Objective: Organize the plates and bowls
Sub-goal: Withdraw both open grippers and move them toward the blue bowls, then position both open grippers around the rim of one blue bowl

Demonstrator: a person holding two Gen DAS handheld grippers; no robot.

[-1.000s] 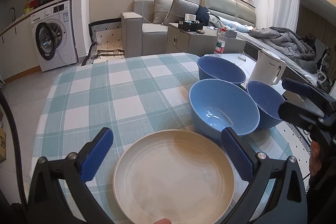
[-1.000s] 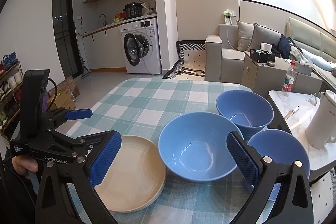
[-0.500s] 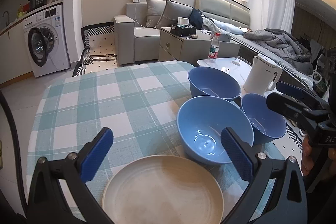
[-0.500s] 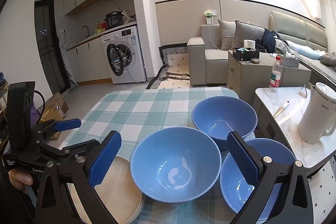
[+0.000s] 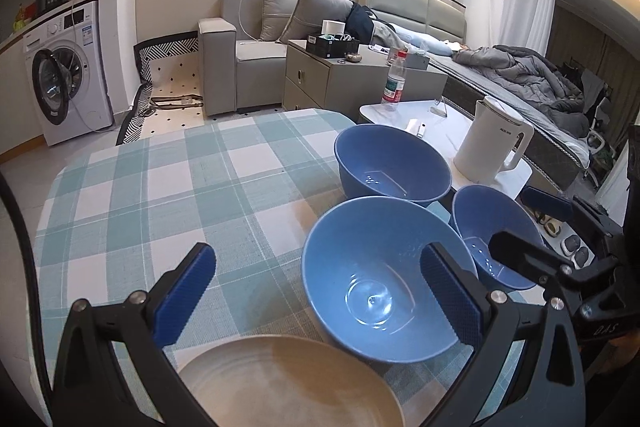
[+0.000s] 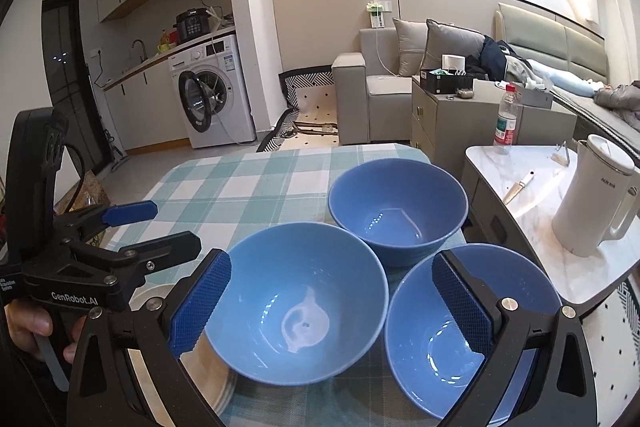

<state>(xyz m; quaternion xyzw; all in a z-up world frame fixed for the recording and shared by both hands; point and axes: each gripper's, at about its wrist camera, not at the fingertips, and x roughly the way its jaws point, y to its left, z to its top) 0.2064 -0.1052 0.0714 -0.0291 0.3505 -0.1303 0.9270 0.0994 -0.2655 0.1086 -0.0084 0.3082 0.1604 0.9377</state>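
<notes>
Directly ahead of the right hand-held gripper (image 6: 332, 305), jaws wide and empty, sits the nearest round blue bowl (image 6: 298, 301); the left hand-held gripper (image 5: 320, 297), equally wide and empty, hovers over the beige plate (image 5: 288, 383).

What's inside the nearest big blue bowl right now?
The big blue bowl holds nothing, only glare on its bare bottom. Its underside, resting on the checked tablecloth, is hidden.

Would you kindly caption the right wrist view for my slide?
Open right gripper over three blue bowls on a checked table; open left gripper beside a beige plate.
</notes>
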